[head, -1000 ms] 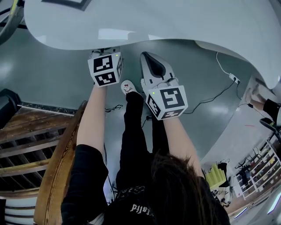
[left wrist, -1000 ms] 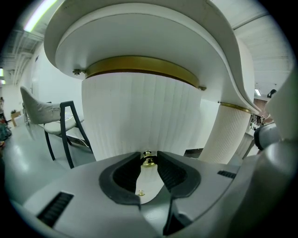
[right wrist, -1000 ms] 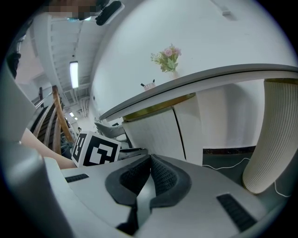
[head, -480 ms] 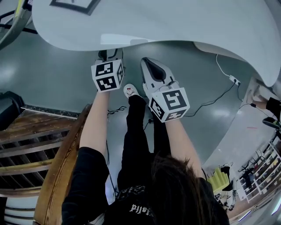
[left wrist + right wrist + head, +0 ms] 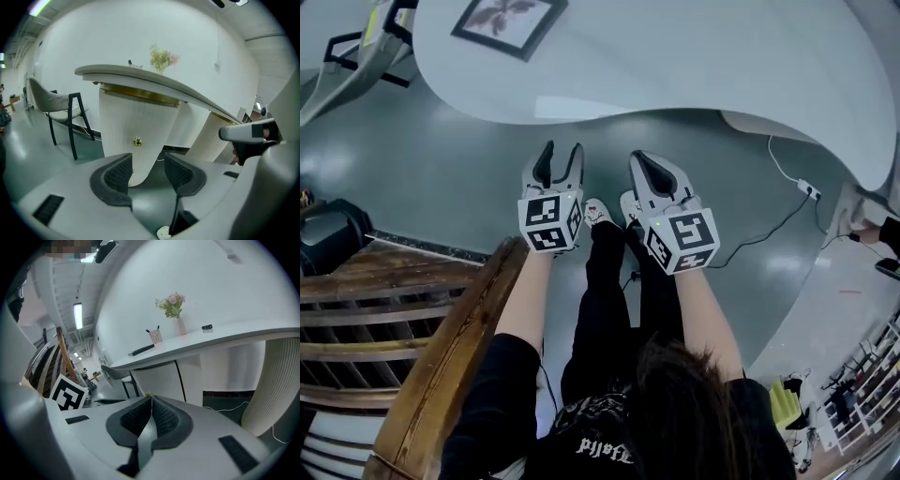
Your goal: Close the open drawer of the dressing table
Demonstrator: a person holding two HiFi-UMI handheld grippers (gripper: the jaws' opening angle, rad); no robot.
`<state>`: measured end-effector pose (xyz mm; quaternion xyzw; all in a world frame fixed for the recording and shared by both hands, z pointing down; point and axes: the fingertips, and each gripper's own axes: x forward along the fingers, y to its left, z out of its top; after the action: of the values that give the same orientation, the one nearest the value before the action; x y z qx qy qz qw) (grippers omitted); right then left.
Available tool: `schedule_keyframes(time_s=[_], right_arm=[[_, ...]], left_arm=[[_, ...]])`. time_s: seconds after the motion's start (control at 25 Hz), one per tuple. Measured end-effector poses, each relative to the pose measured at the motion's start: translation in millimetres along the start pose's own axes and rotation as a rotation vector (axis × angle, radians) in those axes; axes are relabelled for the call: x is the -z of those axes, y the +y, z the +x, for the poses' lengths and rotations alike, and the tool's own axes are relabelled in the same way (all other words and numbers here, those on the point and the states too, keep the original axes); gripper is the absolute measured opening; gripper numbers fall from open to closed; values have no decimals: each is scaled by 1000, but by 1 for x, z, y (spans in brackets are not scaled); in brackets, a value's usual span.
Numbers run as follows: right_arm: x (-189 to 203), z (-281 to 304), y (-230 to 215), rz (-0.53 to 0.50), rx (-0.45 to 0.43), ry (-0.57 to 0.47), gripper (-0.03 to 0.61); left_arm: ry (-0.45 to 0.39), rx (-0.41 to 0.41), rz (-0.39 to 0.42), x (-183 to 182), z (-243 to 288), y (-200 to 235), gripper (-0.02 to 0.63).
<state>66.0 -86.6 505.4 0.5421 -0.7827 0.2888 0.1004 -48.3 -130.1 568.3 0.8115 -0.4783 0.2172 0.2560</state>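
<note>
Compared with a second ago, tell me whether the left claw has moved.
Yes: left claw backed out from under the tabletop, jaws just opening, nothing between them.

We count two grippers, one left gripper (image 5: 563, 148) and one right gripper (image 5: 639, 157), with two marker cubes (image 5: 550, 221), one on each. There is one table (image 5: 694, 56), and on it we see one framed picture (image 5: 508, 21), one vase (image 5: 180, 326) and one cup (image 5: 155, 337). We also count one knob (image 5: 137, 141), one chair (image 5: 56, 105) and one wooden railing (image 5: 441, 356).
</note>
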Motion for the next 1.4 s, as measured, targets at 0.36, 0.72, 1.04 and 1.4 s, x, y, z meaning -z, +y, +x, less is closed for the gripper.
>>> schedule_keyframes(time_s=[0.36,0.72,1.04,1.4], right_arm=[[-40,-35,19,-16,-10,-46,28],[-93,-68,32,-17,-45,-99,28],[-118,-94,42,-20,-59,-123,28],[-133,-119,50,-60,-82,-134,28]], left_arm=[[-62,5,6,-41,-58,-31,208],[-129,-21,3,-95,-101,-49,207],[-174,-28,15,-123,-140,-61,207],[-194,-23,32,-133,-169,-85,207]])
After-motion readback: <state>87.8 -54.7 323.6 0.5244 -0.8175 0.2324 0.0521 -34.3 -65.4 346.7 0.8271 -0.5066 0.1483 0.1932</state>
